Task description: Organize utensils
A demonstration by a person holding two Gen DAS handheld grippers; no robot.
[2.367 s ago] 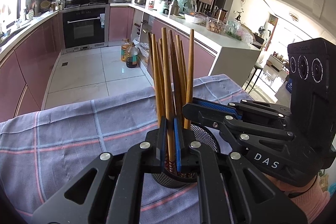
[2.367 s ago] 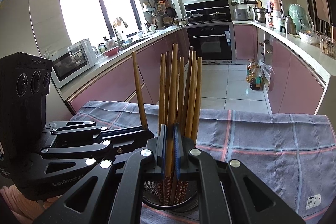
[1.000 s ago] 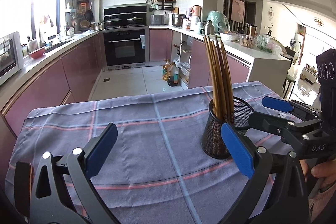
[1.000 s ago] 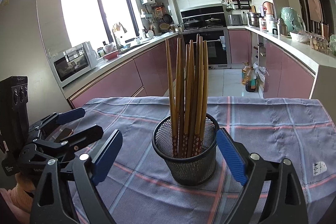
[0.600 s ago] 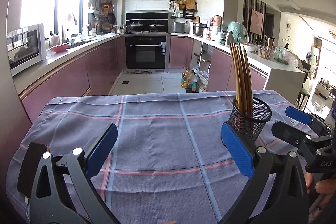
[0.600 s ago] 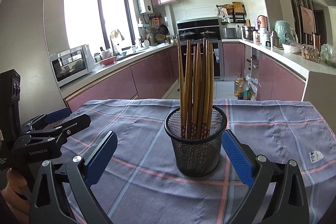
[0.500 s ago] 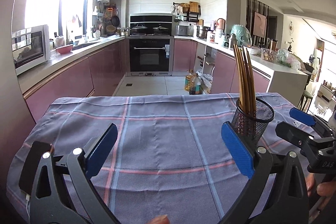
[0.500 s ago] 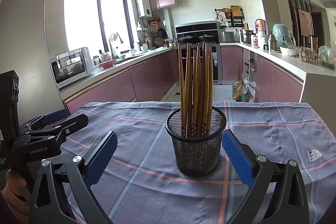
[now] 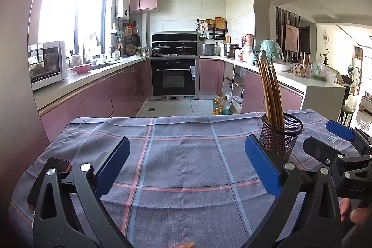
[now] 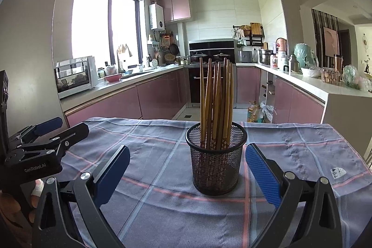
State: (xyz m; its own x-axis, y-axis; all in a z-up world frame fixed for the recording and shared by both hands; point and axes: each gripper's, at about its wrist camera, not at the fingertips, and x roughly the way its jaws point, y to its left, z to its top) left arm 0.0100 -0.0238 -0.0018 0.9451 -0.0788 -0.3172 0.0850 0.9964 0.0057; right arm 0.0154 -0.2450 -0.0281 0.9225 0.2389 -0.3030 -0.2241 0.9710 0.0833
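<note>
Checked tablecloth covers the whole table, grey-violet with pink and blue lines; pink kitchen cabinets behind. Black mesh cup stands upright on the cloth, the wooden chopsticks bunched inside it, thick ends up, patterned tips down in the mesh. My right gripper is spread wide, empty, the cup framed between its blue pads without touching; my left gripper is equally wide and empty over bare cloth, the cup just past its right finger.
</note>
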